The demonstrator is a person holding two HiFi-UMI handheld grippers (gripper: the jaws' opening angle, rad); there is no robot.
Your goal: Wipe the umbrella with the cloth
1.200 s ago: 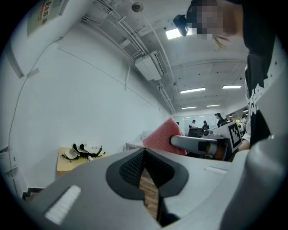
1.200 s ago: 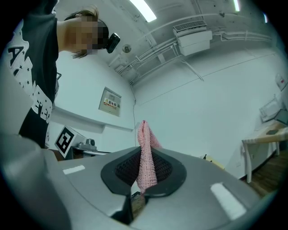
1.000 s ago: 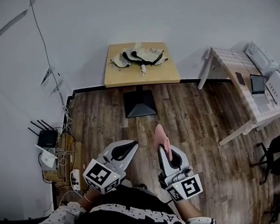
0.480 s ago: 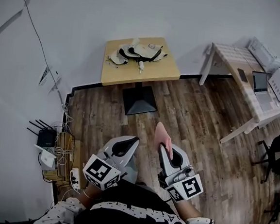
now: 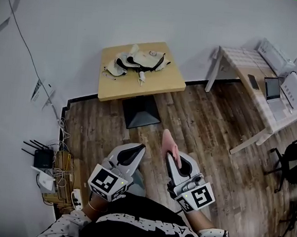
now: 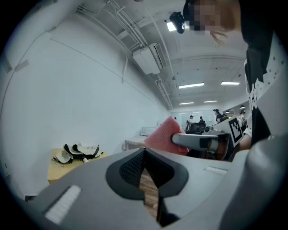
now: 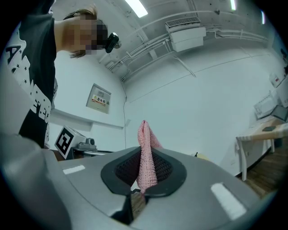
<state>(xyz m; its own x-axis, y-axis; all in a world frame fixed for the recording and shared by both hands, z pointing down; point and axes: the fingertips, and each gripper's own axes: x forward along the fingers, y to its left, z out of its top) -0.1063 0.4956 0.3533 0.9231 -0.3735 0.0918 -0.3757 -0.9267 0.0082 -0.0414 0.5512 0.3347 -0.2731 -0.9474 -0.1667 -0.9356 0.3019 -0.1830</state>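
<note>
The folded umbrella (image 5: 137, 62), white with black bands, lies on a small square wooden table (image 5: 162, 80) by the far wall. The left gripper view shows the umbrella (image 6: 75, 152) far off at the left. My right gripper (image 5: 170, 155) is shut on a pink cloth (image 5: 167, 141) that sticks up out of its jaws; the cloth (image 7: 146, 155) stands pinched between the pads. My left gripper (image 5: 138, 150) is shut with nothing in it, its jaws meeting in the left gripper view (image 6: 144, 155). Both grippers are held level in front of the person, well short of the table.
The table stands on a dark pedestal base (image 5: 140, 112) on a wooden floor. A white desk (image 5: 248, 72) with a laptop and boxes stands at the right, and a dark chair (image 5: 296, 156) beside it. A router with cables (image 5: 44, 159) sits on the floor at the left wall.
The person has moved toward the table with both grippers carried along. The table now sits lower and further left in the head view. The cloth stays in the right gripper.
</note>
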